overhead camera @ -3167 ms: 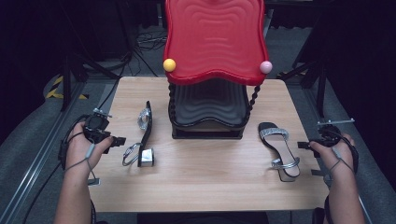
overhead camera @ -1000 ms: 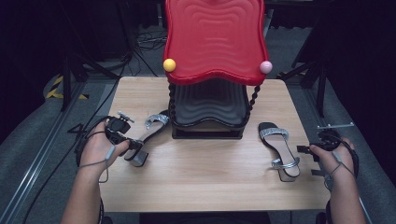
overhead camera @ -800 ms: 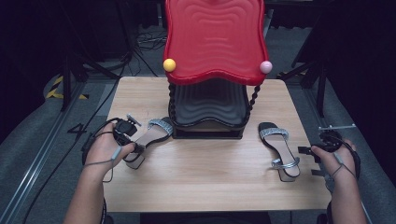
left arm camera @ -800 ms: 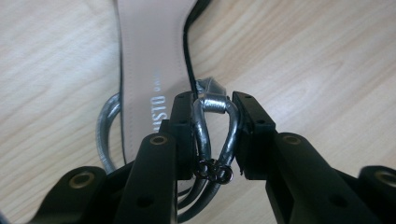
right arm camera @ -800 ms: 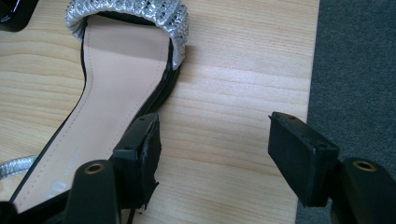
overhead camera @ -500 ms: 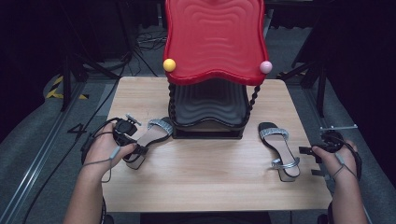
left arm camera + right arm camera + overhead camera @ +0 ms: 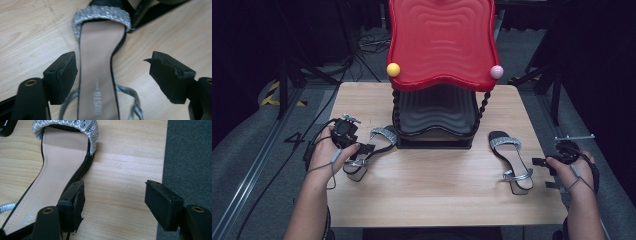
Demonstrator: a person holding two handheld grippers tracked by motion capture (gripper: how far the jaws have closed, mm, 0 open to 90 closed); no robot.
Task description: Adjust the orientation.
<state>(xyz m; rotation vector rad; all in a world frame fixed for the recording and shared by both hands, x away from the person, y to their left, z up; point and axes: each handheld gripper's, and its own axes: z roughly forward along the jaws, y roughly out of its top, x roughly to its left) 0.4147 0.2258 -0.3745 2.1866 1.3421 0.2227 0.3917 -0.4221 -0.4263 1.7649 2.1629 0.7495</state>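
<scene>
Pale wood grain runs across the surface, and two black sandals with silver glitter straps lie on it, one on each side of the shoe rack with its big red wavy top shelf. The left sandal sits angled at the rack's front left corner, toe strap up against the rack's black base, heel end toward the person. The left hand-held gripper is right over that heel end, the left hand wrapped around it. From the left gripper view, the jaws are spread wide: the tan insole of the left sandal runs up between them, closer to the jaw on that view's left, which stands just beside its edge, while the other jaw is well apart from it over bare wood. Nothing is pinched.

Over on the other side, the right sandal lies flat, toe strap pointing away from the person, ankle strap looped at the near end. The right hand-held gripper hangs at the surface's right edge, just beside that sandal, held in the right hand. In the right gripper view its jaws are spread too, over bare wood and the edge of the grey carpet, with the right sandal lying just outside one jaw.

A yellow ball and a pink ball cap the red shelf's front corners.
</scene>
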